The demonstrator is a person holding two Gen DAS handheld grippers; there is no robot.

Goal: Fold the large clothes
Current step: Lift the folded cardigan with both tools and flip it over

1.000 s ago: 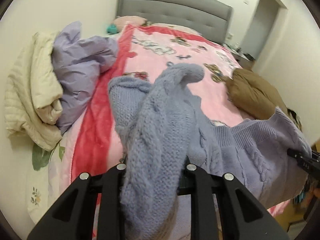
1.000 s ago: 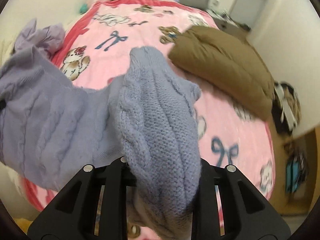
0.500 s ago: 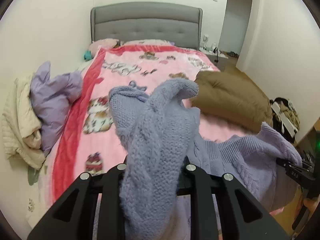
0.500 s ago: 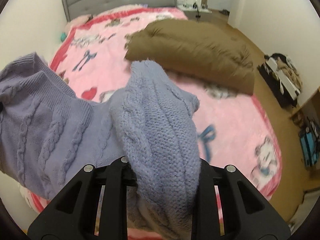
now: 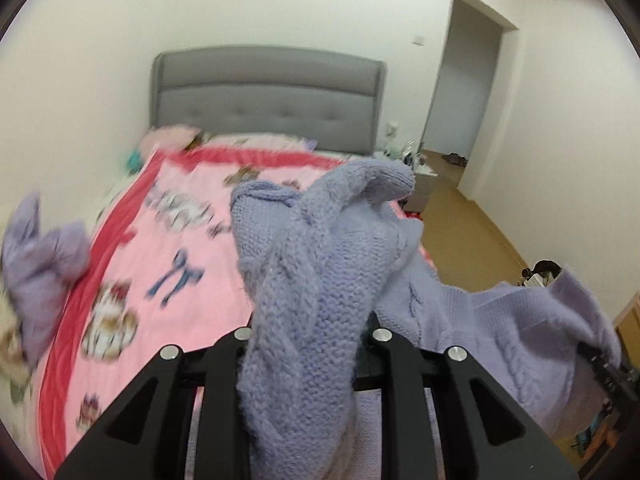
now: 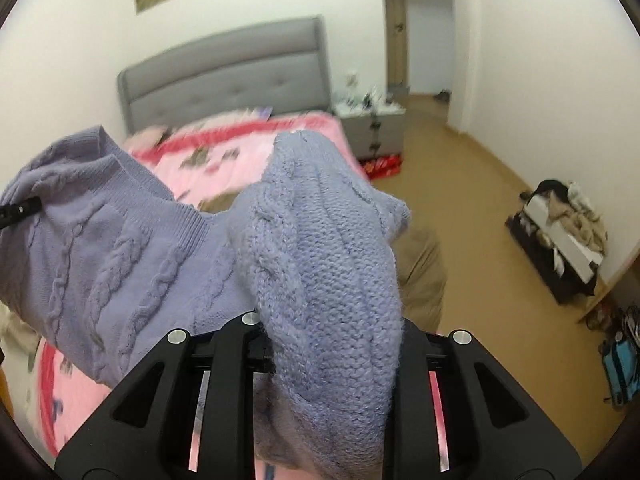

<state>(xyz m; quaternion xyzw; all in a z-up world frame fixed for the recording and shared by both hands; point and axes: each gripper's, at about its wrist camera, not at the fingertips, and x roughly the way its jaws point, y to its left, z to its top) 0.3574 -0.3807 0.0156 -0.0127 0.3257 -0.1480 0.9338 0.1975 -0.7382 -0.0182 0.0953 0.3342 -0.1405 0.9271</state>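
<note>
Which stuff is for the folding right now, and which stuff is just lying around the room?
For the folding:
- lilac knitted sweater, pinched in both grippers
- left gripper
- right gripper
- pink blanket on the bed, beneath the sweater

Just lying about:
- brown padded jacket
- purple garment at the bed's edge
- grey headboard
- bedside table
- open case of clothes on the floor

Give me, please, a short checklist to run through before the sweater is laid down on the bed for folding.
1. Left gripper clamped on the lavender sweater: ok.
2. Right gripper clamped on it too: ok.
3. Sweater spread flat between the grippers: not ok, it sags and bunches over the fingers.
4. Bare pink blanket to lay it on: ok.
5. Brown garment out of the way: cannot tell.
</note>
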